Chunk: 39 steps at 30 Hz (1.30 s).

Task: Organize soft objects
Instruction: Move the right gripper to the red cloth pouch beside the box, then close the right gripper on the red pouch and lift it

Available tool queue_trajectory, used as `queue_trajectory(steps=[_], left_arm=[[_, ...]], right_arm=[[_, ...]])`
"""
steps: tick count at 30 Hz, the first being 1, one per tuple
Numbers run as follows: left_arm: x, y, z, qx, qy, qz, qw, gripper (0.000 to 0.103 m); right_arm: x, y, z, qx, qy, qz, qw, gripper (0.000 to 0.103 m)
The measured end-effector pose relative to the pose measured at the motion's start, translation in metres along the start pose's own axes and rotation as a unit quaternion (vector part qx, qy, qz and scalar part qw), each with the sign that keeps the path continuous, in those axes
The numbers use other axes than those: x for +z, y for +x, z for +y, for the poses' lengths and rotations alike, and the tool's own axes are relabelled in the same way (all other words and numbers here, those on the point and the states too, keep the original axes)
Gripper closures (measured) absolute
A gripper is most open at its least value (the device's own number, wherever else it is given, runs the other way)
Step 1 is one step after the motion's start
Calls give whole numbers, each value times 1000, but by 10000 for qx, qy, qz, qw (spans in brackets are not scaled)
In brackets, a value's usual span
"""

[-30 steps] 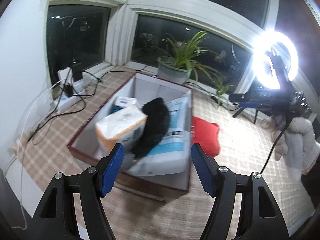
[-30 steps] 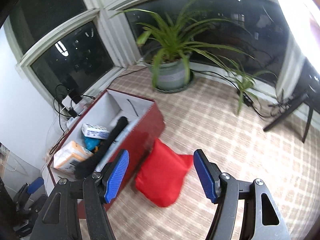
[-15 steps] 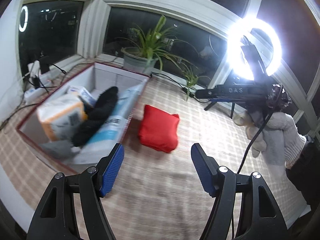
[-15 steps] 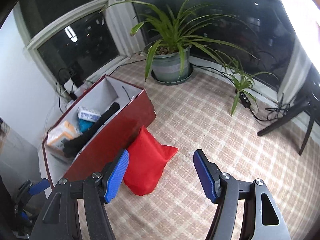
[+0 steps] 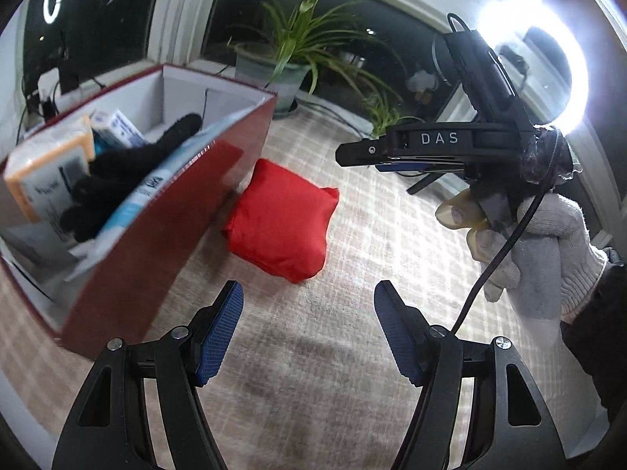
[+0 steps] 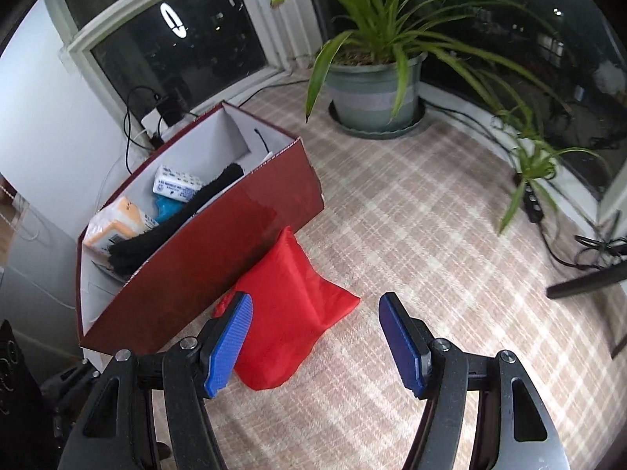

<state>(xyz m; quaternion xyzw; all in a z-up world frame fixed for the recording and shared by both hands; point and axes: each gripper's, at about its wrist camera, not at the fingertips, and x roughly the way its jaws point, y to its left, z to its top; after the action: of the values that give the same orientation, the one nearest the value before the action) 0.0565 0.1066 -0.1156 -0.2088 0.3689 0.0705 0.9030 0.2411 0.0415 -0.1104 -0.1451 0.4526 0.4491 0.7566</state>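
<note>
A red fabric pouch [image 5: 282,215] [image 6: 290,313] lies on the checked mat, leaning against the long side of a dark red box [image 5: 168,211] [image 6: 219,243]. Inside the box are a black fuzzy cloth [image 5: 129,172] [image 6: 176,223], an orange-and-white tissue pack [image 5: 47,172] [image 6: 117,227] and a small white pack [image 6: 176,186]. My left gripper [image 5: 307,329] stands open above the mat, short of the pouch. My right gripper [image 6: 315,337] is open too, its left finger overlapping the pouch's near edge in the view. A gloved hand [image 5: 548,243] holds the right gripper's body in the left wrist view.
A potted spider plant [image 6: 376,90] stands at the back by the windows, a smaller plant [image 6: 537,164] and cables to its right. A ring light [image 5: 548,62] glares at the right. A power strip with cords [image 6: 156,125] sits behind the box.
Both grippers have sunk and closed in on the red pouch. The left view has swung right, from over the box to the mat beside it. Jaw widths are unchanged.
</note>
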Motion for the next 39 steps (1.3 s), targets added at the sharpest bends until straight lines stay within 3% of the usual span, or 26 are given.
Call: queue_trajectory(steps=[18,31,34,36,37,39], left_arm=[[1,68,-4,164,-303,402,9986,34],[7,95,5,173,-391,592,9973,34],[8,98,8,110,-426,615,9971,36],[9,98,8,67,-410,593,9974,43],[10,98,8,42,-387,591,9975,51],[11,100,8,13,-349,601,9976,54]], right_arm=[[20,68,-20,1027,-122,782,9916,40],[21,91,-17,1320,-143,1013,9860,40],[20,93,-16,1430,-124,1064,9839,48],[20,93,-16,1456,-113,1063,9835,52],[20,92,-16,1467,-94,1068,9834,55],[19,91,-17,1522,-43,1070,9825,58]])
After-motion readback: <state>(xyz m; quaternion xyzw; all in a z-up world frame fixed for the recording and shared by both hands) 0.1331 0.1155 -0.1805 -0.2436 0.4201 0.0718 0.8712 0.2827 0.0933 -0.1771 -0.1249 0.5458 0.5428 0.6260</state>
